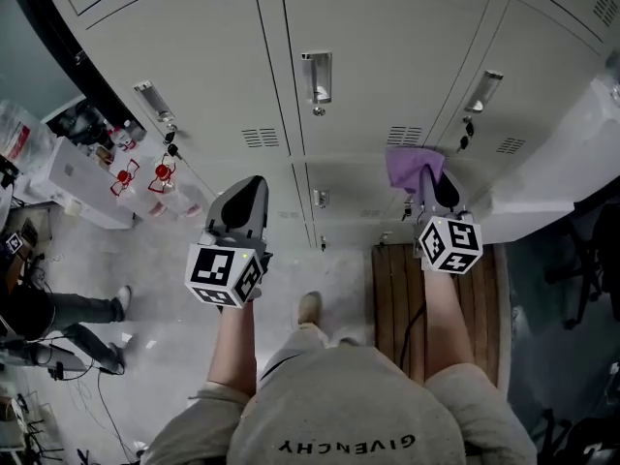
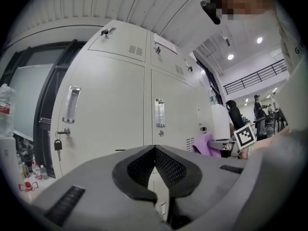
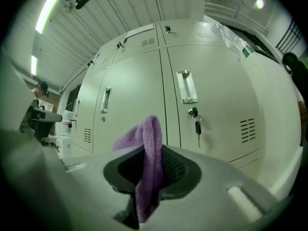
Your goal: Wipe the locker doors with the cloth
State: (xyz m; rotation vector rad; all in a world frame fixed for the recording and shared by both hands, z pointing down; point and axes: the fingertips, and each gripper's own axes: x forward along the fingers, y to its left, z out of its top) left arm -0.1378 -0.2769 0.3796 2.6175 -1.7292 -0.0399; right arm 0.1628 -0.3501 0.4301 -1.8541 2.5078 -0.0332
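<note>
A purple cloth (image 1: 415, 169) (image 3: 147, 158) sticks out of my right gripper (image 1: 431, 184) (image 3: 151, 148), whose jaws are shut on it. It hangs a short way in front of the pale grey locker doors (image 1: 387, 56) (image 3: 211, 100), near a vent; I cannot tell if it touches the door. My left gripper (image 1: 244, 200) (image 2: 154, 153) is shut with nothing in it and points at the lockers (image 2: 115, 105). In the left gripper view the cloth (image 2: 208, 146) shows far right.
Door handles (image 1: 317, 74) (image 3: 186, 86) and a key in a lock (image 3: 197, 125) stick out from the doors. A padlock (image 2: 58, 145) hangs at the left. A low shelf with bottles (image 1: 92, 177) stands left. A wooden board (image 1: 397, 298) lies on the floor right.
</note>
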